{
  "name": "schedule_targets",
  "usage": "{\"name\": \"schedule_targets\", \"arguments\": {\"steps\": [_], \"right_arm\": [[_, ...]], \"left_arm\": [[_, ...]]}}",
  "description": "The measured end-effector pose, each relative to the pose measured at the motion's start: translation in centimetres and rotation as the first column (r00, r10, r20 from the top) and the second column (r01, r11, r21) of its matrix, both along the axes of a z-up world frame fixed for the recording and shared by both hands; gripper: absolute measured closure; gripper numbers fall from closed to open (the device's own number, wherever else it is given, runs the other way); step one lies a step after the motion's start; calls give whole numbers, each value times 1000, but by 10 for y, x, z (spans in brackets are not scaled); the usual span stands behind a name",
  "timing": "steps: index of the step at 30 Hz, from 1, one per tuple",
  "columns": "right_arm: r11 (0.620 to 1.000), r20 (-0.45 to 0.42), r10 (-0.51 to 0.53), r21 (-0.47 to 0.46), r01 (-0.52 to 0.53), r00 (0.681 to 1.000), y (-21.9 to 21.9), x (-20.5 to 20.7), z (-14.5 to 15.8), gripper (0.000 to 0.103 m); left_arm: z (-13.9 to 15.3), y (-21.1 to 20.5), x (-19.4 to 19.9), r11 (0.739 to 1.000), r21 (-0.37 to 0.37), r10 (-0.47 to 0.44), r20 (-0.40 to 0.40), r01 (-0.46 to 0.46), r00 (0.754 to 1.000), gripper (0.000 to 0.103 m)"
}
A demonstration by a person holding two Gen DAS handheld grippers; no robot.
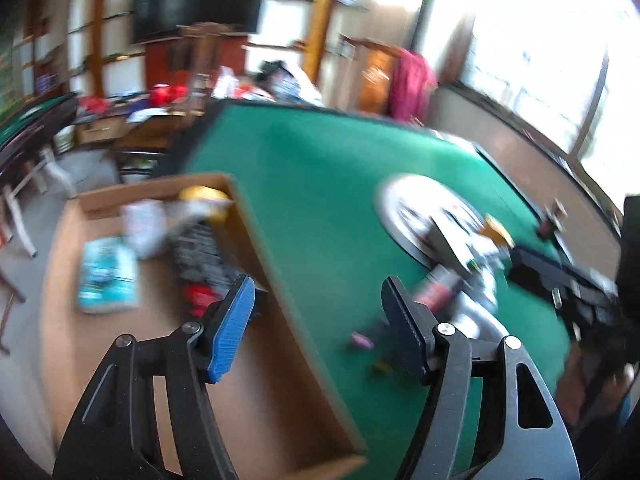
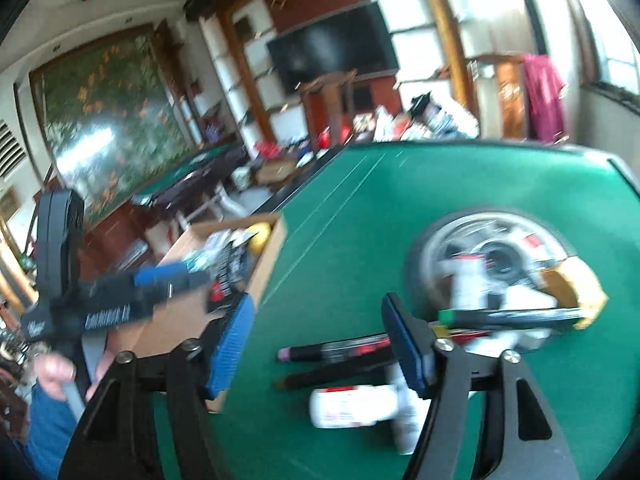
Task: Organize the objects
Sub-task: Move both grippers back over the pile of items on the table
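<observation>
My left gripper (image 1: 320, 328) hangs open over the near edge of a cardboard box (image 1: 256, 240), with nothing between its blue pads. The box holds a teal packet (image 1: 106, 276), a yellow item (image 1: 204, 200) and a black-and-white pack (image 1: 200, 252). My right gripper (image 2: 320, 344) is open above the green table (image 2: 360, 208), empty too. Just past it lie a pink-capped marker (image 2: 332, 350), a dark pen (image 2: 340, 372) and a white bottle (image 2: 352, 406). A green-capped marker (image 2: 508, 314) and another white bottle (image 2: 468, 284) rest by a round silver disc (image 2: 492, 256). Everything is motion-blurred.
The box stands against the table's left edge. A hand in a blue sleeve (image 2: 52, 372) holds the left tool, seen at the left of the right wrist view. Beyond the table are chairs, a second green table (image 2: 208, 160) and cluttered shelves under a dark screen.
</observation>
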State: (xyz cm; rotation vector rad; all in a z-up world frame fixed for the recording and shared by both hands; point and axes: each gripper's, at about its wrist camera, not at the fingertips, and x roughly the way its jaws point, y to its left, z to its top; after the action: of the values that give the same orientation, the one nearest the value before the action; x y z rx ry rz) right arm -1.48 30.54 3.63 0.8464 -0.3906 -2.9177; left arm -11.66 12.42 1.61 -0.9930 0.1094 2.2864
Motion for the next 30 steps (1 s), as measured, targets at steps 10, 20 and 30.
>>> {"name": "schedule_targets", "arguments": {"steps": [10, 20, 30], "right_arm": [[994, -24, -57, -95, 54, 998, 45, 17, 12, 34], [990, -5, -49, -133, 47, 999, 55, 21, 5, 34], [984, 23, -45, -170, 48, 999, 61, 19, -2, 34]], "left_arm": [[-28, 90, 51, 935, -158, -324, -16, 317, 946, 36], [-49, 116, 61, 889, -256, -393, -7, 379, 919, 36], [-49, 121, 60, 889, -248, -400, -12, 385, 916, 56]]}}
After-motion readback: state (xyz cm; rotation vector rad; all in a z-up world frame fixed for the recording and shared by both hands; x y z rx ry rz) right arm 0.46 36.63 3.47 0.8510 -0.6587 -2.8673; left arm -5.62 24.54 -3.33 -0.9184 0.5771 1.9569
